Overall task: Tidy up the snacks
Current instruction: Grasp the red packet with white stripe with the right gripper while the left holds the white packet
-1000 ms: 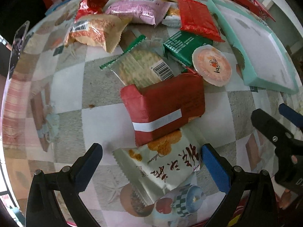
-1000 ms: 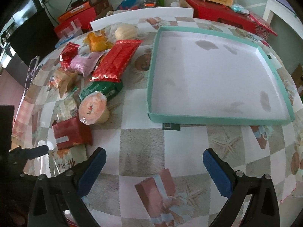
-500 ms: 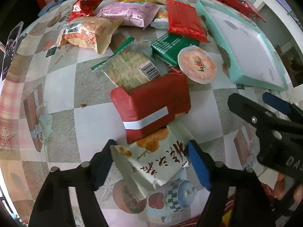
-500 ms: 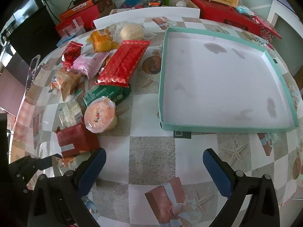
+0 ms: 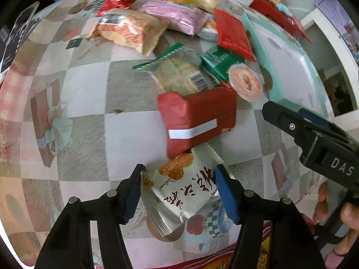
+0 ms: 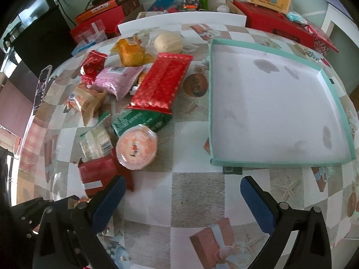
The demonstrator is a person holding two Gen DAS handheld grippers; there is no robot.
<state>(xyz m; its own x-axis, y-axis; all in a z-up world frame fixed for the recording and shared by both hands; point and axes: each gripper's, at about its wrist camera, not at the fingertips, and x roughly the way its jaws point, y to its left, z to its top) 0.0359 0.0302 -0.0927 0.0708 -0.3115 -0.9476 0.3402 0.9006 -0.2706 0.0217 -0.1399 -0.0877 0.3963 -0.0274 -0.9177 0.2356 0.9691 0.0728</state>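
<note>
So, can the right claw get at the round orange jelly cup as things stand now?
Probably yes. The right claw is open and holds nothing, and the jelly cup lies on top of the pile with its lid uncovered. The red block pack sits close beside it, so the grip may be tight.

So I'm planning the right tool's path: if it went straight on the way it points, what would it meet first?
Probably the bare checked tablecloth between its open fingers; the teal tray lies further ahead, though depth is unclear.
</note>
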